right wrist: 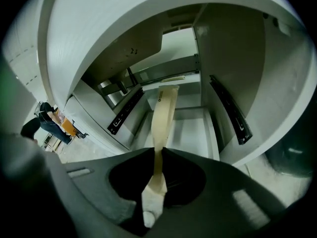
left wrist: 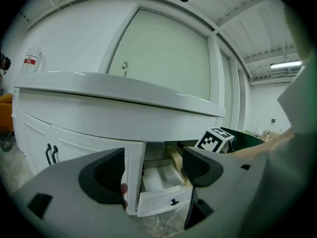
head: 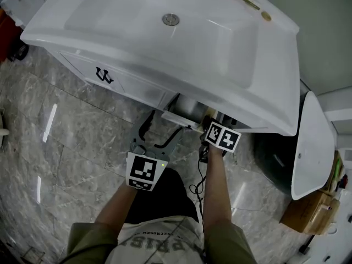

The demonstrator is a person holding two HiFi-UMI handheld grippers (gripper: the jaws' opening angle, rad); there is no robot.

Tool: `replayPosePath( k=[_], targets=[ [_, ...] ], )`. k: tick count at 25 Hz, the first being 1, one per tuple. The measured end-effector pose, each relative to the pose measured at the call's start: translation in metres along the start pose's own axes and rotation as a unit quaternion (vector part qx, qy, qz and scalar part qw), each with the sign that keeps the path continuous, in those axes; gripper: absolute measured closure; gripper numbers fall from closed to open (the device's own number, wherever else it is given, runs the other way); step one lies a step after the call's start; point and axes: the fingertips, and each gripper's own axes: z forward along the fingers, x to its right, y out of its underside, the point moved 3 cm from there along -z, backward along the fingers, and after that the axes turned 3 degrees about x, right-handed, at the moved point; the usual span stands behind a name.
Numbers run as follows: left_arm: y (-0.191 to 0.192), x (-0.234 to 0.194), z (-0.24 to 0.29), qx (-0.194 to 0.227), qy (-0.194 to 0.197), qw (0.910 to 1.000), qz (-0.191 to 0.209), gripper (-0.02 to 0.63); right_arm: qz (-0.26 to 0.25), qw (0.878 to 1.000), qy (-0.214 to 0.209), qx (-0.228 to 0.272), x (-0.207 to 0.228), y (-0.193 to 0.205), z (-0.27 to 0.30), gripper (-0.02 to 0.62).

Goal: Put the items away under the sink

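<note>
Holding a cream-coloured tube [right wrist: 164, 105] by its near end, our right gripper [right wrist: 158, 152] had its jaws clamped together on it. The tube's length ran up the middle of the right gripper view, over the open drawer [right wrist: 198, 128] under the sink [head: 137, 34]. We could not tell whether its far tip touched the drawer floor.

We judged the task to be in its placing step: the drawer was already pulled out and the tube was brought to it but not yet let go. What remained was to lower it in, release it and push the drawer shut.

The drawer looked bare and white inside in both gripper views, so nothing seemed stored there yet.

Our left gripper [left wrist: 153, 168] hung at the lower middle of the head view, short of the cabinet, its jaws standing apart with nothing between them and only the drawer front showing beyond.

At the upper left of the left gripper view a clear bottle [left wrist: 32, 61] stood on the sink top. It may have been another item awaiting storage, though that was only our guess.
</note>
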Motion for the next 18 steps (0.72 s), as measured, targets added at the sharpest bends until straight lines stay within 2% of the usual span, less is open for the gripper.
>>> replayPosePath(
  k=[9, 13, 15, 18],
  targets=[
    [0.013, -0.008, 0.015, 0.000, 0.004, 1.0000, 0.001, 0.258, -0.001, 0.999, 0.016, 0.049, 0.004, -0.021, 0.013, 0.558],
    [0.013, -0.008, 0.025, 0.005, 0.009, 0.9999, 0.005, 0.258, -0.010, 0.997, 0.006, 0.079, 0.000, -0.030, 0.019, 0.558],
    [0.015, -0.009, 0.029, 0.012, 0.009, 0.9999, 0.006, 0.258, -0.025, 0.993, -0.013, 0.112, -0.007, -0.038, 0.021, 0.558],
    [0.019, -0.011, 0.035, 0.018, 0.009, 0.9998, 0.006, 0.258, -0.075, 0.984, -0.012, 0.159, -0.010, -0.044, 0.022, 0.558]
  ],
)
